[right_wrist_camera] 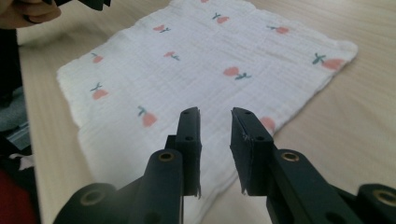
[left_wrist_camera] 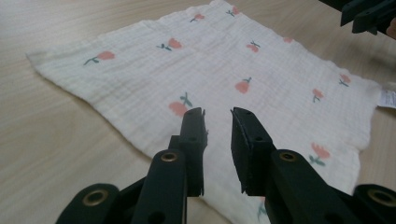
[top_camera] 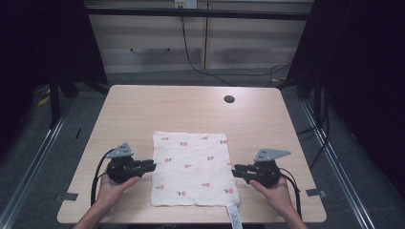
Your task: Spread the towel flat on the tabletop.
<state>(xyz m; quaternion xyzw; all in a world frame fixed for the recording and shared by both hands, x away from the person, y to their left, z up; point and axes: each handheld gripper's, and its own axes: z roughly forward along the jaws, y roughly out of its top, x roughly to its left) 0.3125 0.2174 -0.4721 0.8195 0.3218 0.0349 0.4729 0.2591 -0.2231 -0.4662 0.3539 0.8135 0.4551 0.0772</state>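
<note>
Cloth [top_camera: 193,167] lies flat, centred at the bench [top_camera: 143,105] near edge. Left gripper [top_camera: 152,166] and right gripper [top_camera: 235,171] flank its side edges, fingers narrowly apart, empty. Likely a fold: pinch matching edge points, lift evenly.

Flower-print white cloth [top_camera: 191,167] flat on table [top_camera: 143,109]

A pale wooden surface [top_camera: 143,109] with a cable hole [top_camera: 229,99] near its far right corner stands on grey floor [top_camera: 43,143] before beige cabinets [top_camera: 157,43], dark curtains [top_camera: 367,71] flanking.
</note>
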